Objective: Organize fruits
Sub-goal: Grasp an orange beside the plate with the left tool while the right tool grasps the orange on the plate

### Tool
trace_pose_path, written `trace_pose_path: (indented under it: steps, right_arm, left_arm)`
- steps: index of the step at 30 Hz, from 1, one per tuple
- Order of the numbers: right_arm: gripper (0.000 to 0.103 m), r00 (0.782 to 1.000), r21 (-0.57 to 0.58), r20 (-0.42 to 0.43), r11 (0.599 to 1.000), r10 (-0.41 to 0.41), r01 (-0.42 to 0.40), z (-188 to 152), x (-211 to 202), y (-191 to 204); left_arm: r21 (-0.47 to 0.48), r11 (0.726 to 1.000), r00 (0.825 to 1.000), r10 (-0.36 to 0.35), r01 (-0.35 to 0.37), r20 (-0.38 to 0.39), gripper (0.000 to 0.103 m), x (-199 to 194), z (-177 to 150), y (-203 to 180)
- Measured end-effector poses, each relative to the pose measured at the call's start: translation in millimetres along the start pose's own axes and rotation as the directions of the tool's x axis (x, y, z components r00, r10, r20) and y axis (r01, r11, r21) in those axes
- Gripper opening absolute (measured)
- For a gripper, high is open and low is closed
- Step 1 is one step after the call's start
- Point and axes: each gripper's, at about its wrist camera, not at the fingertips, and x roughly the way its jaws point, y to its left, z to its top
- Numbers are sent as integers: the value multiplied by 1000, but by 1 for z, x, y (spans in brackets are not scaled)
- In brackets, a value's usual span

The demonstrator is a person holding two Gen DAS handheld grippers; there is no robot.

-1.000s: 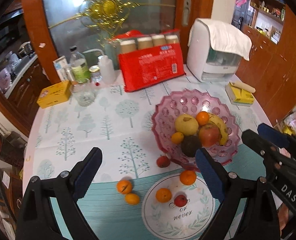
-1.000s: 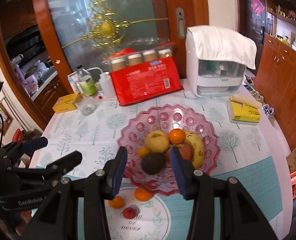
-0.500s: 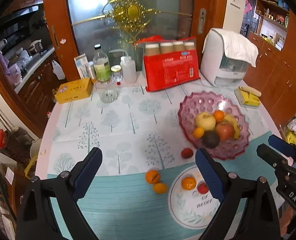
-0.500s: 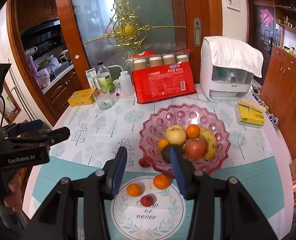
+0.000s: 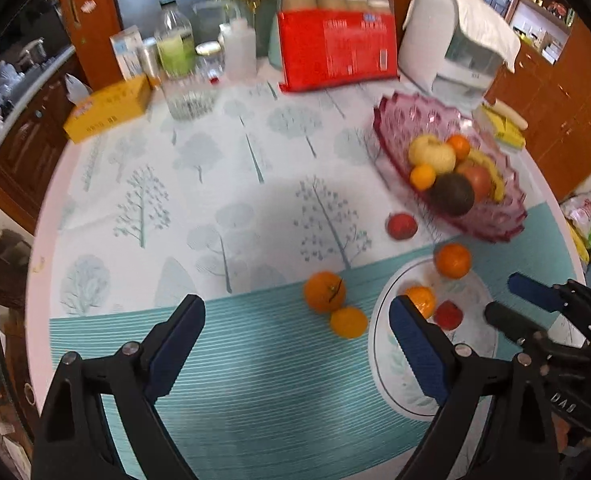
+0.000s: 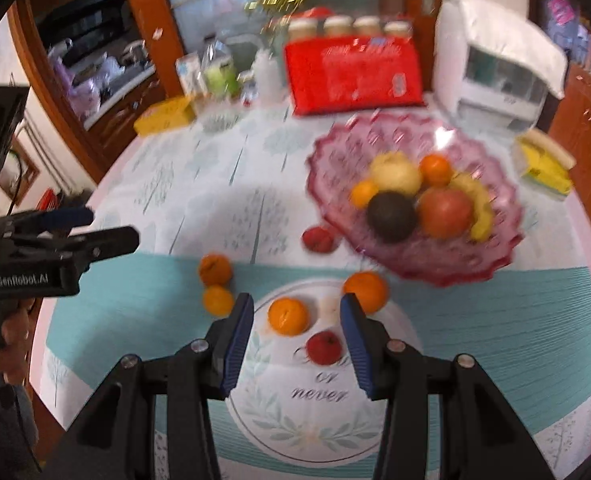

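Observation:
My left gripper (image 5: 295, 320) hangs wide open and empty over the teal stripe of the tablecloth. Two oranges (image 5: 324, 291) lie just beyond and between its fingers. My right gripper (image 6: 296, 308) stands partly open above a white round patch with lettering (image 6: 319, 424), holding nothing. An orange (image 6: 287, 315) and a small red fruit (image 6: 324, 347) lie on the patch in line with its gap. Another orange (image 6: 365, 291) sits at the patch's far edge. A red fruit (image 6: 317, 239) lies beside the pink glass bowl (image 6: 435, 276), which holds several fruits.
At the back of the round table stand a red package (image 5: 335, 54), a white appliance under a cloth (image 5: 455, 36), bottles (image 5: 173, 48) and a yellow box (image 5: 107, 108). A yellow pack (image 6: 545, 166) lies at the right. The table edge (image 5: 41, 280) curves close on the left.
Both grippers have dropped toward the table since half a second ago, so the fruits look larger and nearer. Neither jaw gap has changed.

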Motion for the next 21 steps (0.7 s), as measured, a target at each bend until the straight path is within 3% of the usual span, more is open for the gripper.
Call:
trace_pose_path:
  steps: [3,6,14,21]
  right_arm:
    - [46,998,-3,-62,1000,7,-8,-6,25,3]
    - [46,995,-12,-103,1000,-7,6,-8,44,4]
    - [46,990,-93,-136,995,-33,21,-8,71,18]
    - [46,985,-144,-161,988,-69,46,-10,88,21]
  left_arm:
    - [10,999,998,-34,35,-50,84,24,-1,2]
    - [21,998,993,-59,61,-104,83,49,-4,0]
    - [28,993,978,-112,118,-175,80,91,4,-11]
    - [19,992,969,-119,126,-217,63,119,10,-18]
